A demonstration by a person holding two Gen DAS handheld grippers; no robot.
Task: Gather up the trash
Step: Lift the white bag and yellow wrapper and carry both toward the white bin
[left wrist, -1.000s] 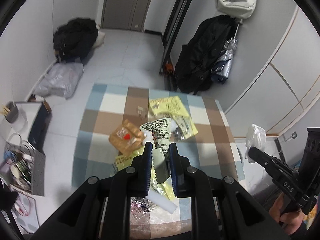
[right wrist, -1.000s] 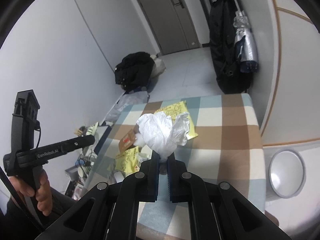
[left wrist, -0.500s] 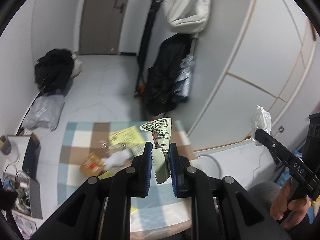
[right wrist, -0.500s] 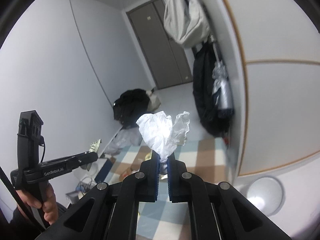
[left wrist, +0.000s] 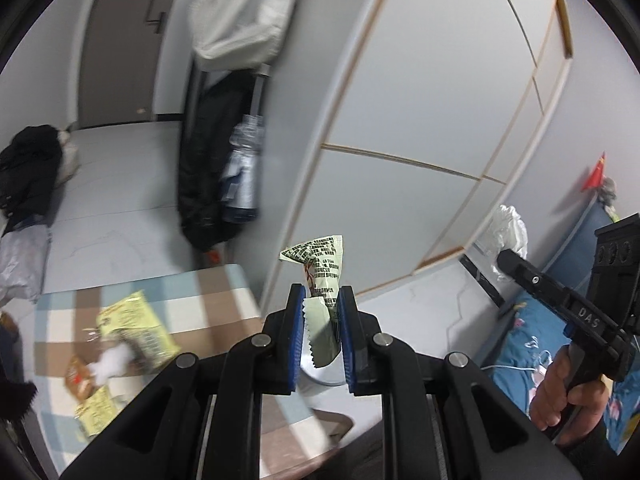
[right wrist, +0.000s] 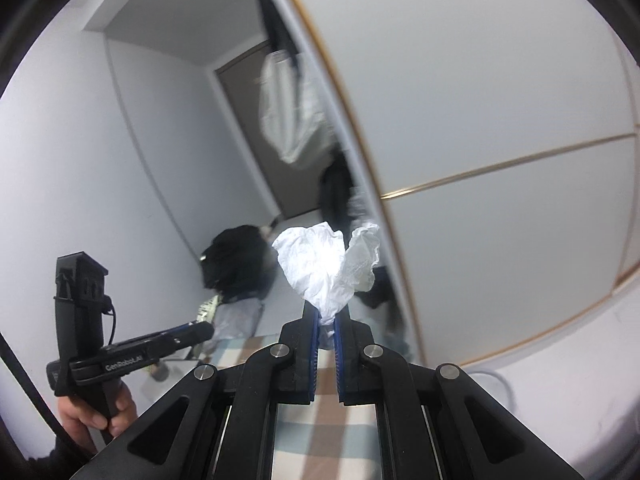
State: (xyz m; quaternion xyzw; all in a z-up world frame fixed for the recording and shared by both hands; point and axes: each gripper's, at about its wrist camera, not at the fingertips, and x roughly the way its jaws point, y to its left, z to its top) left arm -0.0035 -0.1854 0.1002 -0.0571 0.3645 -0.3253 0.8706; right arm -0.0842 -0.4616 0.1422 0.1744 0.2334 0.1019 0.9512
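Observation:
My left gripper (left wrist: 321, 300) is shut on a pale green printed wrapper (left wrist: 320, 268), held up in the air to the right of the checked table (left wrist: 216, 304). It also shows at the left of the right wrist view (right wrist: 202, 330). My right gripper (right wrist: 327, 316) is shut on a crumpled white tissue (right wrist: 326, 268), raised high and facing the white wardrobe. It also shows in the left wrist view (left wrist: 506, 258) with the tissue (left wrist: 508, 228). More trash lies on the table: a yellow packet (left wrist: 132, 328), an orange wrapper (left wrist: 78, 376), a white wad (left wrist: 114, 360).
A white bin (left wrist: 320, 372) shows on the floor behind my left fingers. White wardrobe doors (left wrist: 420, 120) fill the right. Dark coats and a pale bag (left wrist: 224, 184) hang beside them. A black bag (left wrist: 28, 168) lies on the floor at the left.
Both grippers have lifted and swung right, away from the table toward the wardrobe, each still holding its piece of trash. The table has dropped to the lower left of the left wrist view.

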